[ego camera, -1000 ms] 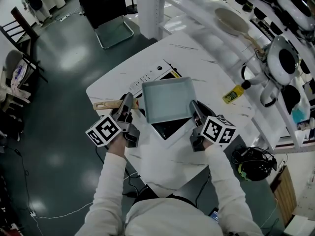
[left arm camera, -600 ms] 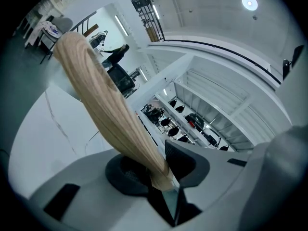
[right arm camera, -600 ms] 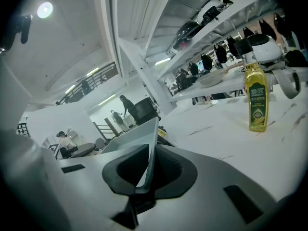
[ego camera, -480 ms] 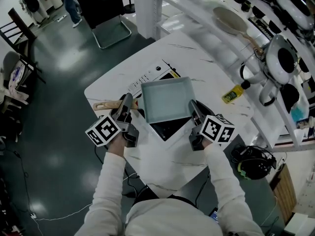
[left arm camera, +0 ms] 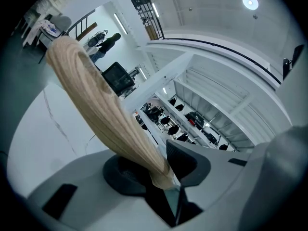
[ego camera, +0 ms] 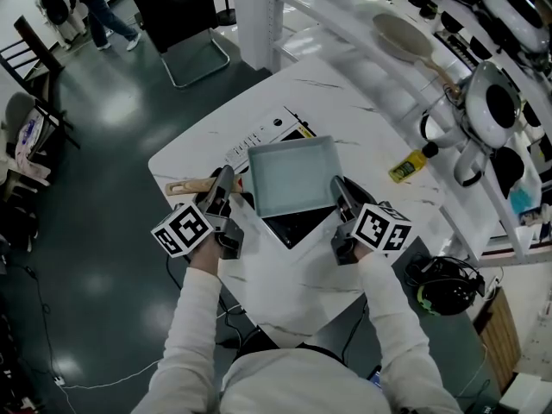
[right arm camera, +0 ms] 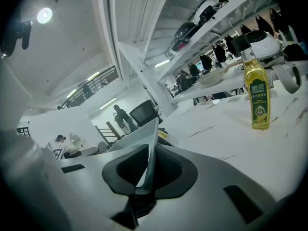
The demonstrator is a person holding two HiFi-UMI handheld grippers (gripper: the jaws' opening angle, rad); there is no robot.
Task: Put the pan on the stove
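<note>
- White marble table bears the stove, just ahead of both grippers.
- Left gripper clamps the wooden handle, right gripper the pan by its rim, sharing its weight.
- The pan lies over the stove; resting or hovering is unclear.

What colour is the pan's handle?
The handle is pale wood tan, clearest in the left gripper view.

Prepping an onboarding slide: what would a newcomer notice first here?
The square grey pan over the stove in the middle of the white table draws the eye first. The left gripper is shut on its wooden handle, and the right gripper clamps its rim. Next comes the yellow oil bottle, upright to its right.
</note>
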